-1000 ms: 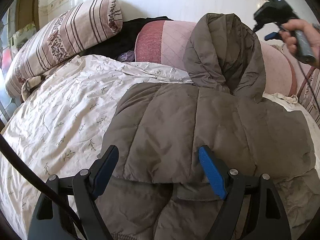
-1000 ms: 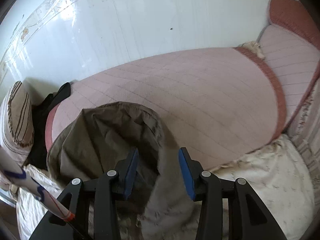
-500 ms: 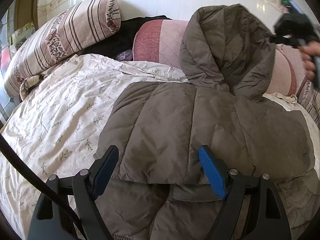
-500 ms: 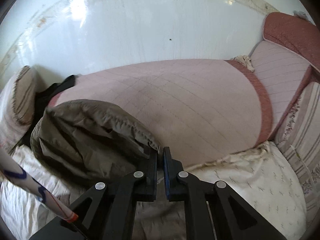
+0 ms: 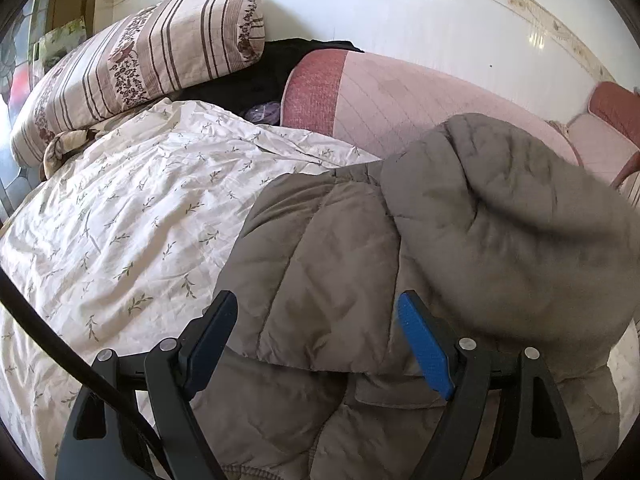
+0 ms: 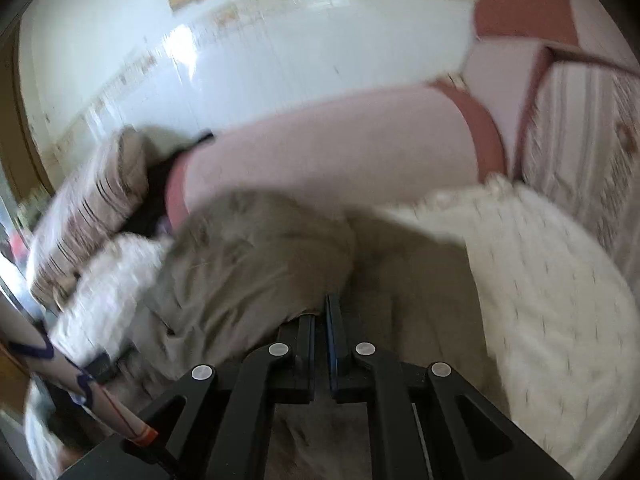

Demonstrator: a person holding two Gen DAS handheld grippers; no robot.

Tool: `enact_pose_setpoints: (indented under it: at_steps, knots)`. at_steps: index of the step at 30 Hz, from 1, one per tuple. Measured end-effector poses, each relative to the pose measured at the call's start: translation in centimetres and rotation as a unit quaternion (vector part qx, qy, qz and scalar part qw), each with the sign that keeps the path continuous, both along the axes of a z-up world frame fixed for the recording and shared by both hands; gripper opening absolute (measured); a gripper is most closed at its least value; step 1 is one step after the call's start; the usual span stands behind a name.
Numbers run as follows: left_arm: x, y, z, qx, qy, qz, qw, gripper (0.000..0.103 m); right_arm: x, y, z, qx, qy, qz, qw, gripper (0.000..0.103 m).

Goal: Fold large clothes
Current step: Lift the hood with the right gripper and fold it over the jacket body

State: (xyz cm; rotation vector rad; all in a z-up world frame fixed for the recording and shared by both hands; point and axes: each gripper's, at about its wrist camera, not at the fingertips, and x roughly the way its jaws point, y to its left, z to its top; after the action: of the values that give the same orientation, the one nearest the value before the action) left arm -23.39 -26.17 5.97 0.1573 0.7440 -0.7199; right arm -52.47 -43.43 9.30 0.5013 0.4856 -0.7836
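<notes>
- No brand, label or readable writing shows on any surface in either view.
- The grey-brown quilted hooded jacket (image 5: 320, 264) lies on the bed over a white duvet printed with small leaf sprigs (image 5: 132, 216), its lower part folded up over the body.
- The jacket's hood (image 5: 516, 216) is folded forward onto the body, blurred at its right edge.
- The left tongs (image 5: 318, 340) stand wide open just above the jacket's folded hem, one blue-padded finger on each side of it, gripping nothing.
- The right tongs (image 6: 324, 320) are closed together on the edge of the hood (image 6: 256, 264); this view is heavily blurred.
- Behind the jacket lie a long pink quilted bolster with red ends (image 5: 400, 100) and a striped floral pillow (image 5: 144, 56) against the white tiled wall (image 5: 400, 12).
</notes>
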Motion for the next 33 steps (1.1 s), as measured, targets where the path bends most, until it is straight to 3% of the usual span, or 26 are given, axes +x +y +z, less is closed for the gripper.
enact_pose_setpoints:
  at_steps: [3,6,13,18,23,27,33]
  knots:
    - [-0.4,-0.2,0.0,-0.004,-0.001,-0.007,1.0,0.082,0.8,-1.5,-6.1,0.072,0.043,-0.011,0.996,0.0]
    - [-0.8,-0.5,0.4,-0.011,-0.01,-0.019,0.9997,0.082,1.2,-2.5,-8.6,0.099,0.058,-0.022,0.993,0.0]
    - [-0.5,-1.5,1.5,-0.054,0.022,-0.031,0.9978,0.082,0.2,-2.4,-7.0,0.086,0.052,-0.027,0.995,0.001]
    - [-0.6,-2.2,1.7,-0.055,0.026,-0.036,0.9975,0.082,-1.3,-2.3,-3.0,0.049,-0.009,-0.033,0.998,0.001]
    - [-1.1,-3.2,2.3,-0.071,0.022,-0.048,0.9961,0.082,0.6,-2.2,-1.0,0.016,-0.051,-0.009,0.999,0.002]
    - [-1.8,-4.5,1.3,-0.066,0.019,-0.066,0.9954,0.082,3.8,-2.0,-3.5,0.029,-0.021,0.025,0.999,0.002]
    - [-1.1,-6.1,-2.3,0.015,0.033,-0.063,0.9973,0.085,6.0,-2.4,-8.0,0.072,0.053,0.04,0.995,0.002]
